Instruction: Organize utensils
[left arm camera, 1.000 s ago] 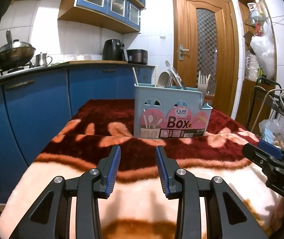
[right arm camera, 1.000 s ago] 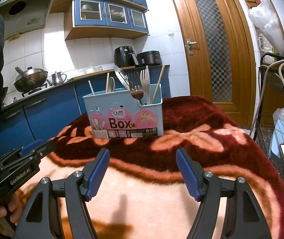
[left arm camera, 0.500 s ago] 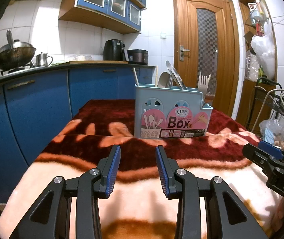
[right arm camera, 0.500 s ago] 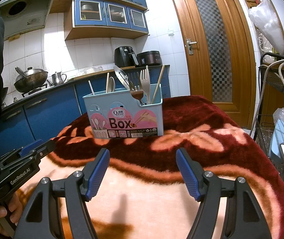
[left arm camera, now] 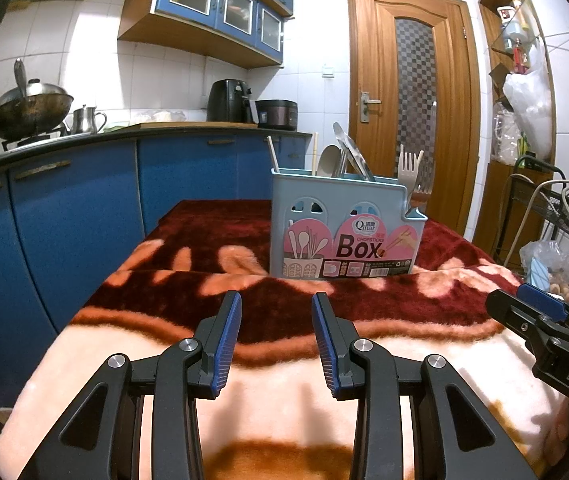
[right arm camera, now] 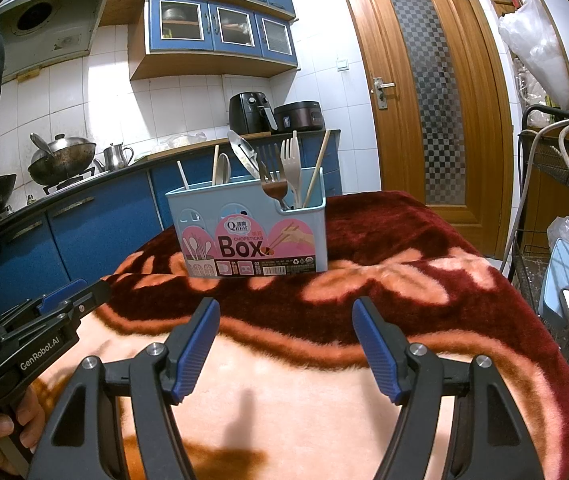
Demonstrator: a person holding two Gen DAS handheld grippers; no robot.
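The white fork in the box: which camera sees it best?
The right wrist view. There the white fork stands clear above the box, tines and handle showing down into its open corner. In the left wrist view the fork is smaller, and the box wall hides its handle.

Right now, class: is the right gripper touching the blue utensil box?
Apart. The right wrist view shows the right gripper open and empty, with a stretch of bare blanket between its fingers and the utensil box.

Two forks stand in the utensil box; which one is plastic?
The white fork, standing tallest in the light blue utensil box. The metal fork beside it is shorter, with a brownish neck.
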